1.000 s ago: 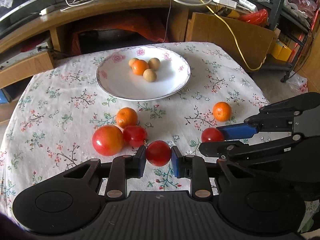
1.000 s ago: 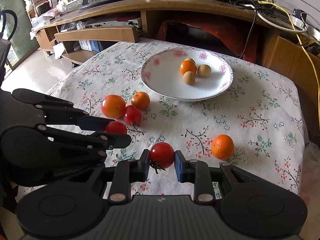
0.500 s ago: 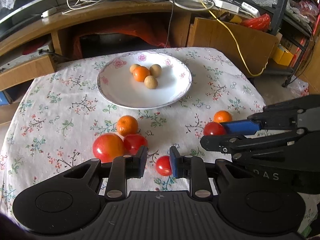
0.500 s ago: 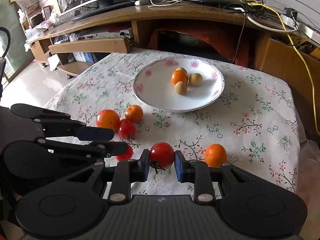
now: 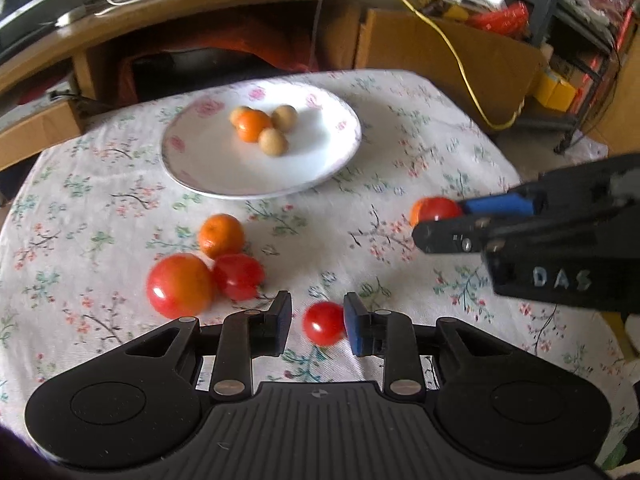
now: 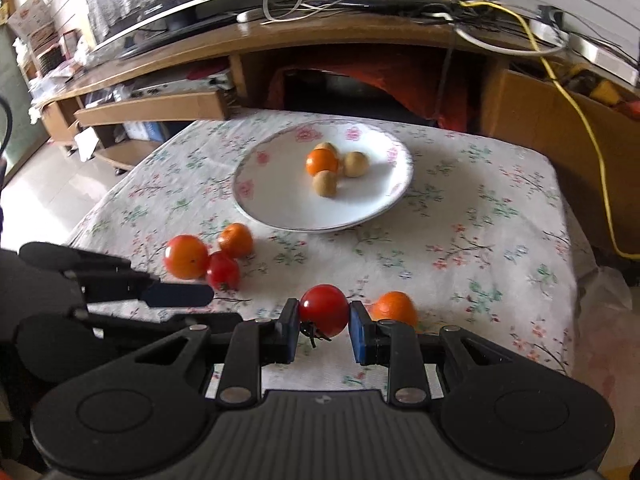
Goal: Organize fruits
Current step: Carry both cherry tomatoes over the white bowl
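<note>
1. Left wrist view: my left claw [image 5: 316, 322] stands wide over the floral worktop [image 5: 420, 152]. A small red tomato [image 5: 323, 323] sits between its fingers, against the right pad, with a gap on the left. A big tomato [image 5: 180, 285], another red tomato [image 5: 239, 276] and an orange [image 5: 221, 236] cluster just ahead on the left. The plate [image 5: 216, 172] beyond holds an orange and three tan fruits.
2. Right wrist view: my right claw [image 6: 324, 320] is clamped on a red stemmed tomato [image 6: 324, 310], raised above the cloth. A lone orange [image 6: 394, 309] lies just beside its right finger. The plate [image 6: 280, 208] is well ahead.
</note>
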The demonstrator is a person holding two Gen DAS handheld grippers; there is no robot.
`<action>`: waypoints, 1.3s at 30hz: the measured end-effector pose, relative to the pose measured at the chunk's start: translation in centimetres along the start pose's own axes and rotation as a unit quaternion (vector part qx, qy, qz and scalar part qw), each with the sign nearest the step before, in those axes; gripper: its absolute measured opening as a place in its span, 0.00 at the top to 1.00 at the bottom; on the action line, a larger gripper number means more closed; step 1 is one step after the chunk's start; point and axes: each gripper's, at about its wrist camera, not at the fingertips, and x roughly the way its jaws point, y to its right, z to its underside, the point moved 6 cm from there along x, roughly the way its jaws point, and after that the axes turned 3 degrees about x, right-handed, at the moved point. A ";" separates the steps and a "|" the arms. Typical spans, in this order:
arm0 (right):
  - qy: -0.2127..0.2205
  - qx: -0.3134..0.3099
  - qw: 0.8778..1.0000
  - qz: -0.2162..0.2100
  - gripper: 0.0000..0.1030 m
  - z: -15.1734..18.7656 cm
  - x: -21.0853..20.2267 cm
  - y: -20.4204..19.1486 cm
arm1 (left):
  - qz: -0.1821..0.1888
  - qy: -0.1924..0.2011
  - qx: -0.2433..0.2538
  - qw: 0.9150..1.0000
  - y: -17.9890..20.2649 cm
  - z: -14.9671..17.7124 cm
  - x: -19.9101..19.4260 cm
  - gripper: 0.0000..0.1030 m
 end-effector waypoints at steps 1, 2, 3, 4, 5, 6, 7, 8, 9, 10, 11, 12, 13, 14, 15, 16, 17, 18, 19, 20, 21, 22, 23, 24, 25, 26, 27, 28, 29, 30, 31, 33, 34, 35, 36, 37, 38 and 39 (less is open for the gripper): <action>-0.001 0.002 1.000 0.001 0.74 0.1 0.0 0.2 | -0.002 -0.004 0.002 1.000 0.2 0.2 0.4 0.63; -0.002 0.002 1.000 0.000 0.74 0.1 0.0 0.2 | -0.004 -0.008 0.002 1.000 0.3 0.3 0.7 0.63; -0.004 0.001 1.000 0.000 0.74 0.2 0.0 0.3 | -0.006 -0.010 0.002 1.000 0.2 0.4 1.0 0.63; -0.005 0.000 1.000 -0.001 0.74 0.3 0.0 0.2 | -0.007 -0.012 0.001 1.000 0.2 0.6 1.3 0.65; -0.006 -0.001 1.000 -0.002 0.74 0.4 0.1 0.2 | -0.009 -0.015 0.001 1.000 0.2 0.8 1.6 0.65; -0.007 -0.002 1.000 -0.002 0.74 0.5 0.1 0.2 | -0.011 -0.011 0.002 1.000 0.2 0.8 1.6 0.65; -0.007 -0.002 1.000 -0.001 0.74 0.5 0.0 0.3 | -0.012 -0.010 0.003 1.000 0.2 0.8 1.6 0.66; -0.007 -0.002 1.000 -0.001 0.75 0.5 0.0 0.3 | -0.013 -0.009 0.002 1.000 0.2 0.8 1.5 0.66; -0.006 -0.001 1.000 -0.001 0.74 0.5 0.0 0.3 | -0.012 -0.009 0.000 1.000 0.2 0.8 1.6 0.66; -0.006 -0.001 1.000 -0.001 0.74 0.5 0.0 0.4 | -0.012 -0.010 0.001 1.000 0.2 0.8 1.5 0.66; -0.005 -0.001 1.000 0.000 0.75 0.5 -0.1 0.4 | -0.012 -0.011 0.001 1.000 0.3 0.8 1.5 0.66; -0.005 -0.002 1.000 0.000 0.75 0.5 -0.1 0.4 | -0.011 -0.011 0.001 1.000 0.3 0.8 1.4 0.66; -0.005 -0.003 1.000 0.000 0.74 0.5 -0.1 0.3 | -0.010 -0.010 0.001 1.000 0.4 0.7 1.3 0.66; -0.005 -0.003 1.000 0.001 0.75 0.5 -0.1 0.3 | -0.010 -0.008 0.001 1.000 0.4 0.7 1.1 0.66; -0.006 -0.004 1.000 0.001 0.75 0.4 0.0 0.3 | -0.010 -0.006 0.001 1.000 0.4 0.5 0.9 0.66; -0.006 -0.004 1.000 0.002 0.75 0.4 0.0 0.3 | -0.009 -0.002 -0.002 1.000 0.3 0.3 0.7 0.66; -0.006 -0.004 1.000 0.002 0.74 0.3 0.1 0.3 | -0.009 0.002 -0.005 1.000 0.2 0.0 0.4 0.66; -0.006 -0.004 1.000 0.003 0.74 0.2 0.2 0.3 | -0.009 0.008 -0.010 1.000 0.0 -0.3 0.2 0.66; -0.005 -0.005 1.000 0.003 0.74 0.1 0.2 0.2 | -0.010 0.013 -0.014 1.000 -0.2 -0.6 -0.1 0.66; -0.004 -0.005 1.000 0.004 0.74 0.0 0.3 0.2 | -0.011 0.018 -0.018 1.000 -0.4 -0.9 -0.4 0.66; -0.004 -0.005 1.000 0.004 0.74 -0.2 0.3 0.2 | -0.012 0.022 -0.022 0.999 -0.7 -1.3 -0.5 0.66; -0.003 -0.005 1.000 0.005 0.74 -0.4 0.4 0.2 | -0.014 0.025 -0.025 0.999 -0.9 -1.6 -0.7 0.66; -0.002 -0.006 1.000 0.006 0.74 -0.6 0.6 0.2 | -0.016 0.030 -0.029 0.999 -1.3 -2.0 -0.9 0.66; -0.001 -0.006 1.000 0.008 0.74 -0.9 0.7 0.2 | -0.017 0.034 -0.032 0.999 -1.5 -2.4 -1.0 0.66; 0.001 -0.007 1.000 0.009 0.74 -1.3 0.8 0.2 | -0.019 0.038 -0.036 0.998 -1.8 -2.8 -1.1 0.66; 0.003 -0.007 1.000 0.009 0.74 -1.7 1.0 0.1 | -0.021 0.042 -0.038 0.998 -2.0 -3.3 -1.1 0.66; 0.007 -0.007 1.000 0.009 0.74 -2.2 1.1 0.0 | -0.022 0.046 -0.040 0.998 -2.3 -3.7 -1.1 0.66; 0.009 -0.008 1.000 0.008 0.74 -2.6 1.2 -0.1 | -0.023 0.049 -0.041 0.998 -2.5 -4.2 -1.1 0.66; 0.011 -0.008 1.000 0.007 0.74 -3.0 1.3 -0.2 | -0.023 0.051 -0.042 0.998 -2.6 -4.6 -1.0 0.66; 0.014 -0.010 1.000 0.006 0.74 -3.6 1.5 -0.4 | -0.027 0.053 -0.043 0.997 -2.9 -4.9 -0.9 0.66; 0.016 -0.013 1.000 0.008 0.74 -4.0 1.7 -0.5 | -0.031 0.055 -0.044 0.997 -3.2 -5.3 -0.8 0.66; 0.019 -0.017 1.000 0.010 0.74 -4.9 2.2 -0.5 | -0.031 0.056 -0.051 0.997 -3.8 -5.9 -0.5 0.66; 0.019 -0.014 1.000 0.008 0.74 -5.4 2.5 -0.4 | -0.033 0.056 -0.052 0.997 -4.0 -6.2 -0.3 0.66; 0.019 -0.013 1.000 0.007 0.74 -5.8 2.8 -0.3 | -0.037 0.056 -0.052 0.996 -4.3 -6.4 -0.1 0.66; 0.019 -0.014 1.000 0.007 0.74 -6.1 3.2 -0.3 | -0.039 0.055 -0.053 0.996 -4.4 -6.6 0.1 0.66; 0.019 -0.016 1.000 0.007 0.74 -6.5 3.6 -0.2 | -0.039 0.054 -0.054 0.996 -4.7 -6.7 0.3 0.66; 0.017 -0.016 1.000 0.008 0.74 -6.8 4.1 -0.1 | -0.040 0.053 -0.056 0.996 -4.9 -6.9 0.6 0.66; 0.017 -0.016 1.000 0.008 0.74 -7.0 4.4 -0.1 | -0.042 0.052 -0.056 0.996 -5.0 -7.1 0.9 0.66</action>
